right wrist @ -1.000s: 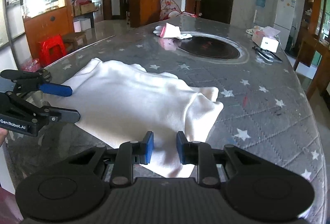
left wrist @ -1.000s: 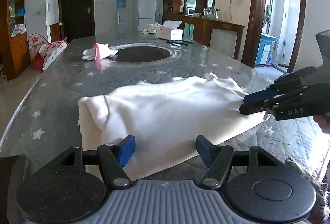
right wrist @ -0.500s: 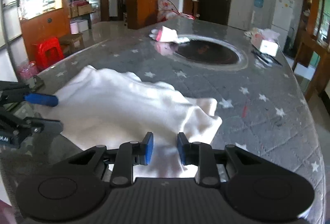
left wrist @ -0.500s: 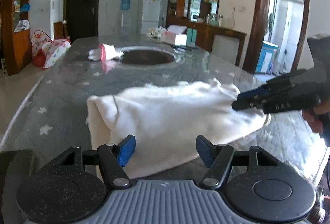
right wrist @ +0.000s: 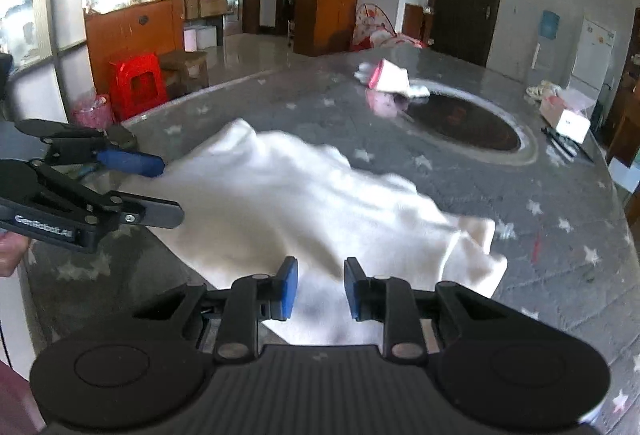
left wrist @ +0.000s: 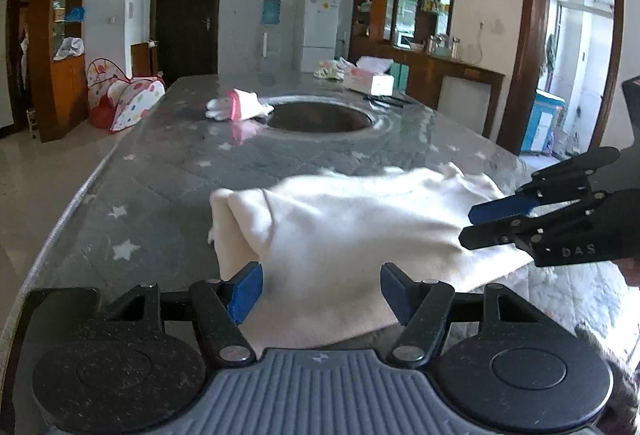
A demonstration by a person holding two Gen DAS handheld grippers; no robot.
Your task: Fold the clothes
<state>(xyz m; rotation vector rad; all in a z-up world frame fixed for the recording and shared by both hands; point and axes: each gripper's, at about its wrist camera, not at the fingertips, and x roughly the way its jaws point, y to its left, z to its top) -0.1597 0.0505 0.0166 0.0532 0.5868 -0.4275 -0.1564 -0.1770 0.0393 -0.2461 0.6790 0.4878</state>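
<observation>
Left wrist view: wide-open left gripper (left wrist: 320, 289) over near hem of white garment (left wrist: 360, 231), spread on star-patterned table (left wrist: 168, 171). Right gripper (right wrist: 318, 289) parted narrowly above cloth, gripping nothing. Pink-and-white gloves (left wrist: 238, 106) lay well beyond.

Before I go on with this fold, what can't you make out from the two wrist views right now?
- White cloth garment: near hem hidden behind the gripper bodies in both views; motion-blurred in the right wrist view.
- Right gripper: whether its pads touch fabric, unclear.
- Small dark tools near the white box: too small.
</observation>
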